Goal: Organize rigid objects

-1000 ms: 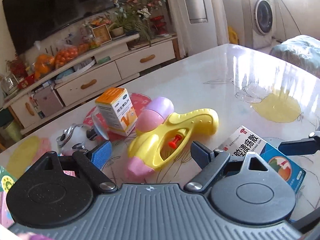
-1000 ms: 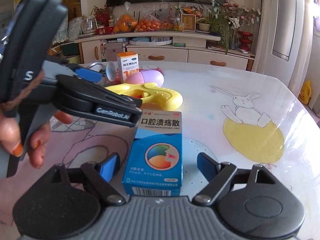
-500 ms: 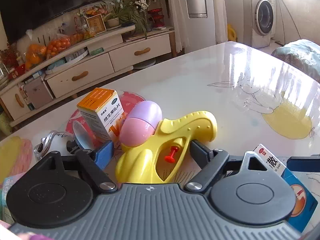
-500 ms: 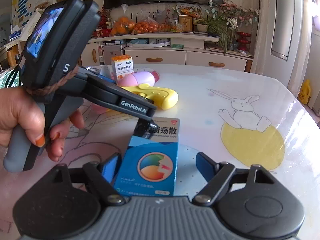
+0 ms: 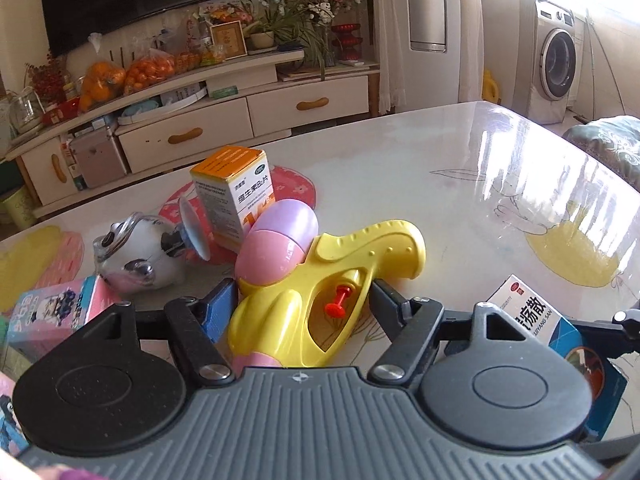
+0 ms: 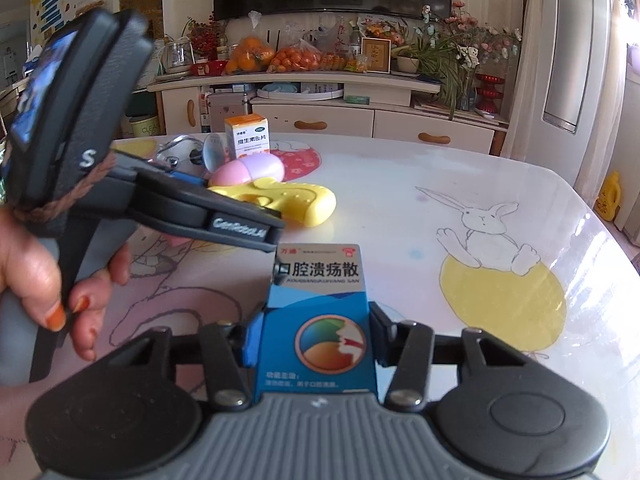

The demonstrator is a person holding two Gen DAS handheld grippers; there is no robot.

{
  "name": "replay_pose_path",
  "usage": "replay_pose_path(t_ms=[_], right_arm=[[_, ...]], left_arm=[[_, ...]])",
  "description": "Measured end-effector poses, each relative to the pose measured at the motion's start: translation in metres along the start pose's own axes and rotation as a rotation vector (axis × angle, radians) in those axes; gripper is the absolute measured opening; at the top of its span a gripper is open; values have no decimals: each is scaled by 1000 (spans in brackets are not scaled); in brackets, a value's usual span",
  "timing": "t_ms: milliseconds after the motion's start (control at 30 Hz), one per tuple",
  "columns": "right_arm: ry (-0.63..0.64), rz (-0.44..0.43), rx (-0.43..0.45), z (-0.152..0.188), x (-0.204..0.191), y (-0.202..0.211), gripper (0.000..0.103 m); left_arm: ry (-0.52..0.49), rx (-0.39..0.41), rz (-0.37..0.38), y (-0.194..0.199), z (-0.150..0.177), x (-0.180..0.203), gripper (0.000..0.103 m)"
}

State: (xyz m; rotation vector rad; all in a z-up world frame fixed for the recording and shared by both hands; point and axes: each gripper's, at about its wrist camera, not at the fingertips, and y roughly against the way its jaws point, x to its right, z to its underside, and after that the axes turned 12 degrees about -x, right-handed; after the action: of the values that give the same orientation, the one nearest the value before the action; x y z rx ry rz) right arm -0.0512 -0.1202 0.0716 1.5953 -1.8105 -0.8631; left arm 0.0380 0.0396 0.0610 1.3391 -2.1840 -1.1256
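- Our right gripper pinches the blue medicine box on both sides; we keep it level as we lift it off the table.
- Our left gripper straddles the yellow water gun, fingers spread and apparently not yet gripping; we centre them before closing.
- The orange box, a panda toy and a pink box crowd the left gripper.

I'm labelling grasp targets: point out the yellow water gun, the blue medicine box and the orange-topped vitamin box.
yellow water gun (image 5: 384,248), left wrist view, on its grip.
blue medicine box (image 6: 320,308), right wrist view, top face.
orange-topped vitamin box (image 5: 224,204), left wrist view, side face.
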Motion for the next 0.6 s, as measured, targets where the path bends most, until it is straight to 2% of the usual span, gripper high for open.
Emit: replay_pose_path(t_ms=[600], right_arm=[[1,-11,3,1,-2,0,50]], left_arm=[[129,-37,-89,42,41,-8,89]])
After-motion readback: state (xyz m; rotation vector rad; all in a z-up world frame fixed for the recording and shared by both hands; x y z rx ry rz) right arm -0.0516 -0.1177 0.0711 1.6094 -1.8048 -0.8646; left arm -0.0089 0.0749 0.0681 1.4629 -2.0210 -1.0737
